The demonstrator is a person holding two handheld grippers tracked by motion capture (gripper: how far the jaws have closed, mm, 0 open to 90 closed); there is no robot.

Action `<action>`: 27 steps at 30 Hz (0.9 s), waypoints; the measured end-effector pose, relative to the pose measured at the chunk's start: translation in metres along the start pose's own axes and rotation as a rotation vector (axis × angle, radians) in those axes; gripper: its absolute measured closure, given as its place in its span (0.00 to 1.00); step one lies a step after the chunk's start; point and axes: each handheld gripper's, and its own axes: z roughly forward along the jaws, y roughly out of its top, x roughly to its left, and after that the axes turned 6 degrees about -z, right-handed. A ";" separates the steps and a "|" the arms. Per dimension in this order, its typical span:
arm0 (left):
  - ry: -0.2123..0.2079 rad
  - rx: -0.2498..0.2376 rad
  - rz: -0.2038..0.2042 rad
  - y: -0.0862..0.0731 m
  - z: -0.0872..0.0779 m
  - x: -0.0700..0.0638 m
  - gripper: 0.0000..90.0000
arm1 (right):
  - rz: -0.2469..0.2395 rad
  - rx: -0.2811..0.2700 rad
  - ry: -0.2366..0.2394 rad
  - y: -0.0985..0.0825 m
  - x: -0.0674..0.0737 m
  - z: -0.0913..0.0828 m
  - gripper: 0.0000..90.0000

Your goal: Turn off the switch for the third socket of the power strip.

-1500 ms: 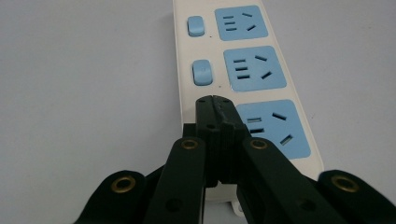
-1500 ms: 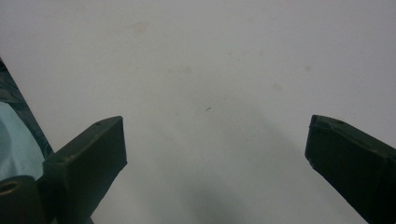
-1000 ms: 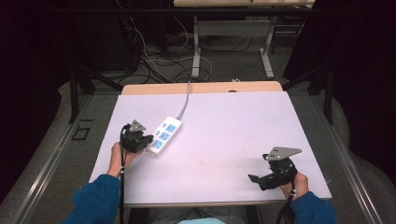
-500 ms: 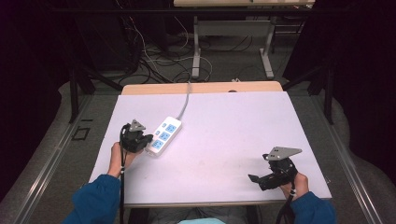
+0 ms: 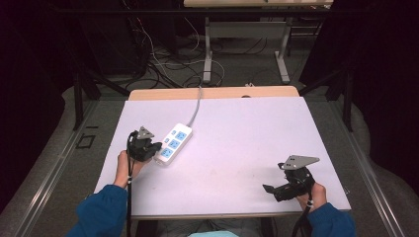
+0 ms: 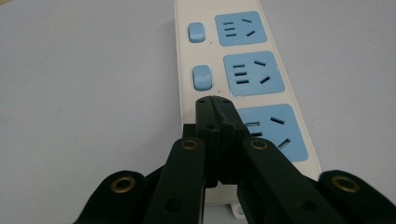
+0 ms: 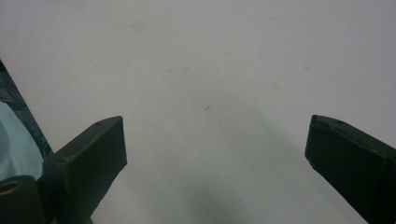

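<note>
Left gripper (image 6: 215, 100), jaws together, over white power strip (image 6: 243, 70) with blue sockets.

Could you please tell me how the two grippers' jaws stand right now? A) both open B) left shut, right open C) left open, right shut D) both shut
B: in the left gripper view the left gripper has its black jaws pressed together over the white power strip with blue sockets, while in the right gripper view the right gripper has its jaws wide apart over the bare white table.
</note>
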 end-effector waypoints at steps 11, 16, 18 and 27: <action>-0.001 0.004 0.003 0.000 -0.001 0.001 1.00 | 0.001 0.014 0.003 0.001 0.000 0.000 0.05; -0.002 -0.002 0.002 0.000 -0.001 0.001 1.00 | 0.001 0.005 0.005 0.000 0.000 0.000 0.05; -0.001 -0.004 -0.002 0.000 -0.001 0.001 1.00 | 0.000 0.012 0.009 0.001 0.000 0.000 0.05; -0.006 0.003 -0.015 0.000 -0.002 0.002 0.97 | -0.001 0.000 -0.001 0.000 0.001 0.000 0.05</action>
